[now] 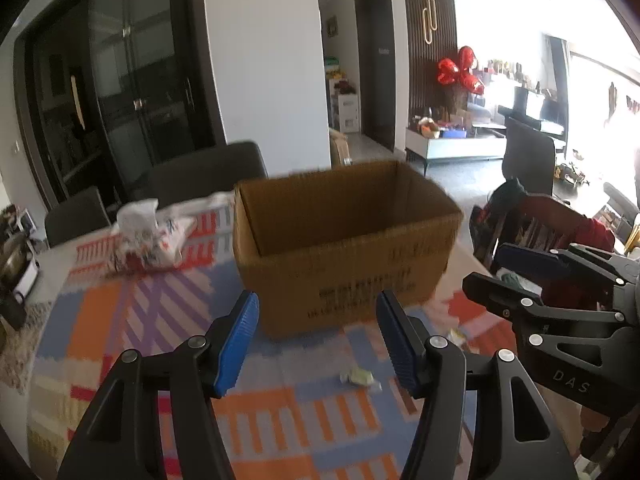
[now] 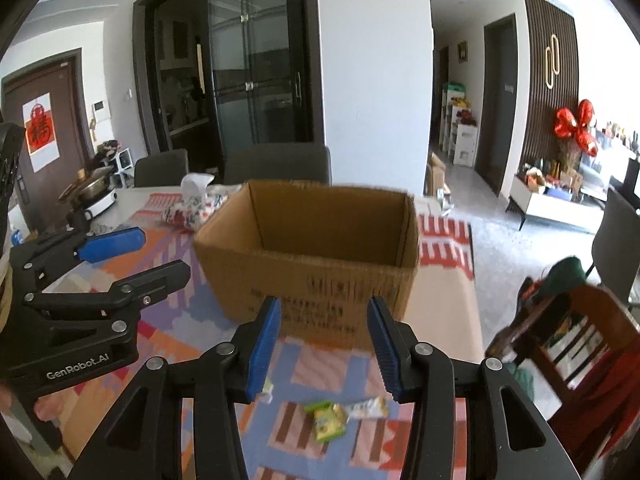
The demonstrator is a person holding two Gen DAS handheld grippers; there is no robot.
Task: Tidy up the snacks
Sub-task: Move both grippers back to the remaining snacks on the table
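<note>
An open cardboard box [image 1: 344,240] stands on the patterned tablecloth; it also shows in the right wrist view [image 2: 316,264]. My left gripper [image 1: 316,336] is open and empty, just in front of the box. A small pale wrapped snack [image 1: 358,379] lies on the cloth below it. My right gripper [image 2: 324,344] is open and empty in front of the box. A green-yellow snack packet [image 2: 329,420] and a pale wrapper [image 2: 368,407] lie under it. Each gripper shows in the other's view, the right [image 1: 500,268] and the left [image 2: 140,254].
A white printed plastic bag [image 1: 152,236] lies on the table left of the box. Dark chairs [image 2: 276,164] stand behind the table. A wooden chair with red cloth [image 2: 580,344] is at the right. A pot [image 2: 90,190] sits at the far left.
</note>
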